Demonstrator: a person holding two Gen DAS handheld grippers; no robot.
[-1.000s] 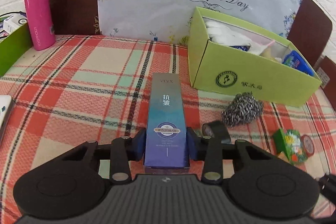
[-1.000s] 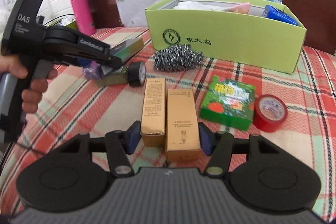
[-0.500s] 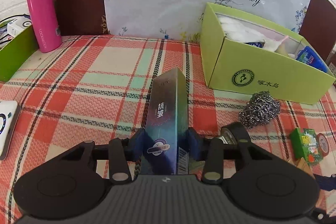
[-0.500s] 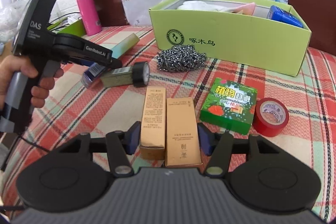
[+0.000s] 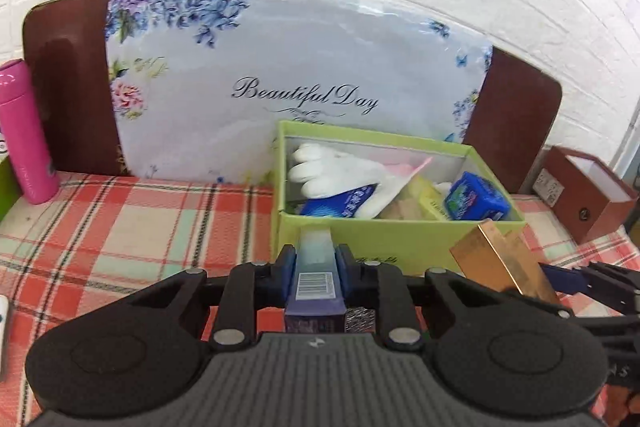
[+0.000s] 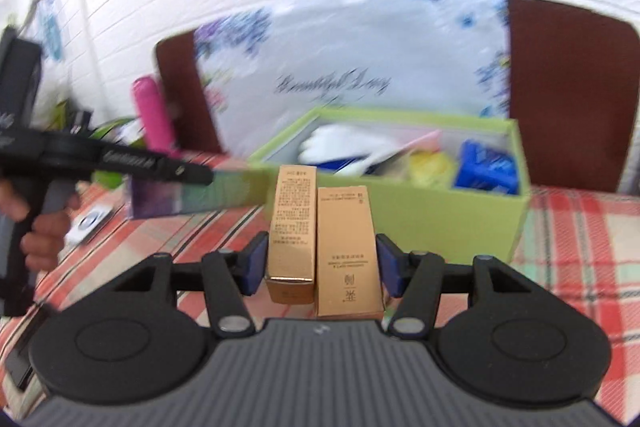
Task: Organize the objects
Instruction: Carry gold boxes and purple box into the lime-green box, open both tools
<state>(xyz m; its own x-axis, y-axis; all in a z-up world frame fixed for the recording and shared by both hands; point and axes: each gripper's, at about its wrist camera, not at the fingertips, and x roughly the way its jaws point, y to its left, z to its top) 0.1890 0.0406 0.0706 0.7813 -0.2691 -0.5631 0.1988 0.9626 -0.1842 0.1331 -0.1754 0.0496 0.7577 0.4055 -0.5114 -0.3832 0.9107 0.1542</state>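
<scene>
The table (image 5: pixel 132 223) under its plaid cloth carries the green box (image 5: pixel 400 239) near its far edge, against the floral cushion (image 5: pixel 280 75). I hold both claws level above the table, aimed at the box. My left claw (image 5: pixel 316 267) is clamped on the purple carton (image 5: pixel 316 279), lifted, its front end just before the box's near wall. My right claw (image 6: pixel 320 259) pinches two gold cartons (image 6: pixel 320 243) side by side, also raised. The right view is blurred, so I cannot make out the box's contents there.
</scene>
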